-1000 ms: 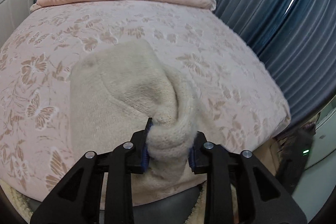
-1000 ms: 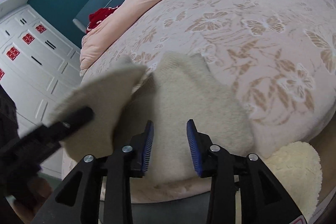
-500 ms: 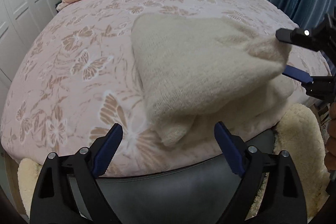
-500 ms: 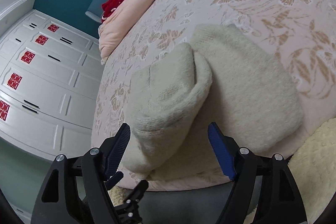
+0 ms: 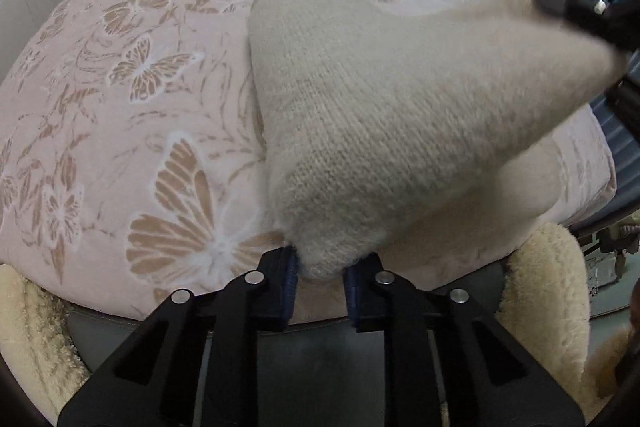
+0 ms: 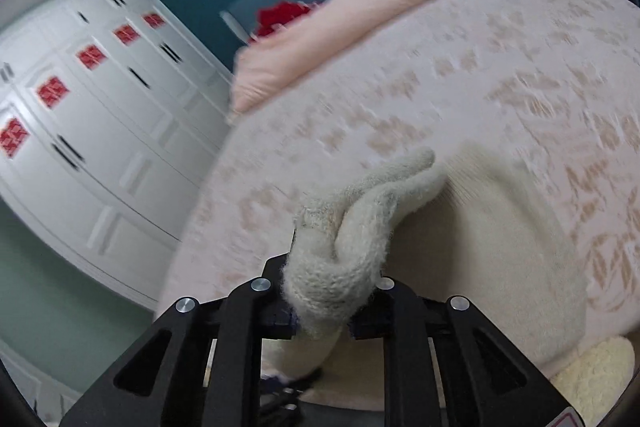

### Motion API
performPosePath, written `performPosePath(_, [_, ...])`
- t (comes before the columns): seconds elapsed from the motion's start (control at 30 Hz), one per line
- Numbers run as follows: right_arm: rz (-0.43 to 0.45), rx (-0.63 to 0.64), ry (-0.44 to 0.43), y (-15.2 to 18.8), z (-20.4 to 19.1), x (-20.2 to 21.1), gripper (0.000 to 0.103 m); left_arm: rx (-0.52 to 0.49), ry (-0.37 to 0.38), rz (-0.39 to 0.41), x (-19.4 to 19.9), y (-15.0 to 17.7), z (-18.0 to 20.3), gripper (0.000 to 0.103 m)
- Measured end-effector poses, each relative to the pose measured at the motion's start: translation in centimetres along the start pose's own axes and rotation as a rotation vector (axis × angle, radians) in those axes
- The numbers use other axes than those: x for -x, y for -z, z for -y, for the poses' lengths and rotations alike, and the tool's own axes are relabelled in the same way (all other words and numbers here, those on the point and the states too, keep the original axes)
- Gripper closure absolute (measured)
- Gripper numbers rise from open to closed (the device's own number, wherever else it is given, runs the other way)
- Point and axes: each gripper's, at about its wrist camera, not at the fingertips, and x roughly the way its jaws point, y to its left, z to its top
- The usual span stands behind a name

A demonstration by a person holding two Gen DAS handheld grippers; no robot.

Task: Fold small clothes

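Now the left gripper (image 5: 319, 277) and right gripper (image 6: 334, 311) are both closing on bunched corners of the cream sweater (image 5: 400, 115), lifting it off the bed (image 5: 120, 107).

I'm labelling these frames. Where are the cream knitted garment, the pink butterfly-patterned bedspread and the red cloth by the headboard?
Cream knitted garment (image 5: 384, 131): left wrist view, middle of its lifted knit panel.
Pink butterfly-patterned bedspread (image 5: 120, 115): left wrist view, bare patch left of the garment.
Red cloth (image 6: 282, 17): right wrist view, centre of the bundle.
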Motion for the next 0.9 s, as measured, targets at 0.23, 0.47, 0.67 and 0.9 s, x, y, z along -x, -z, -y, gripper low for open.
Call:
performPosePath(0.23, [-0.046, -0.037, 0.282, 2.2, 9.6, 0.9, 0.087, -0.087, -0.006, 0.056, 1.2, -1.7, 3.6, 0.091])
performPosePath(0.47, [-0.098, -0.164, 0.275, 4.8, 13.6, 0.1, 0.084, -0.137, -0.075, -0.015, -1.3, -0.3, 4.5, 0.09])
performPosePath(0.67, [-0.142, -0.159, 0.441, 5.7, 15.0, 1.3, 0.065, -0.047, -0.02, -0.017, 0.9, -0.3, 2.3, 0.063])
performPosePath(0.9, [-0.016, -0.014, 0.406, 2.5, 7.3, 5.0, 0.085, 0.097, -0.068, 0.092, 5.4, -0.4, -2.3, 0.038])
